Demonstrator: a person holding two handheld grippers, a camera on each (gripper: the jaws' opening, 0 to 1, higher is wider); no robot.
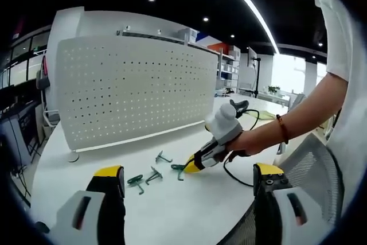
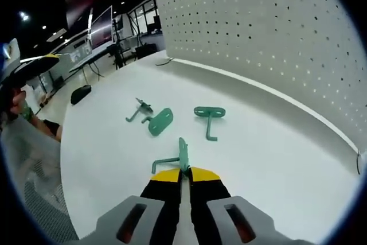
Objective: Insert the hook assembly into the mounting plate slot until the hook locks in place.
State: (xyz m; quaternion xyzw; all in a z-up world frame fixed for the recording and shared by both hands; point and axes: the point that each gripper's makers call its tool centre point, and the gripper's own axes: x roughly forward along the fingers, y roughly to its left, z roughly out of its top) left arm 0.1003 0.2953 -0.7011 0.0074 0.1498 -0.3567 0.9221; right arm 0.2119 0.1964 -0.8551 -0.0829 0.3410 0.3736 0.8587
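Note:
A white pegboard panel (image 1: 132, 90) stands upright at the back of the white table (image 1: 172, 210); in the right gripper view the pegboard (image 2: 269, 38) rises to the upper right. My right gripper (image 2: 184, 174) is shut on a green metal hook (image 2: 182, 156) just above the tabletop. The left gripper view shows this right gripper (image 1: 198, 163), held by a hand, with the green hook (image 1: 179, 169) at its tip. Three more green hooks (image 2: 209, 117) (image 2: 159, 121) (image 2: 139, 108) lie loose on the table. My left gripper (image 1: 189, 179) is open wide with nothing between its jaws, near the table's front.
A grey mesh chair back (image 1: 309, 164) stands at the table's edge to the right. A black cable (image 1: 235, 176) trails from the right gripper. Another view of the mesh chair (image 2: 34, 159) shows beyond the table's rounded edge. Other desks and shelves stand further off.

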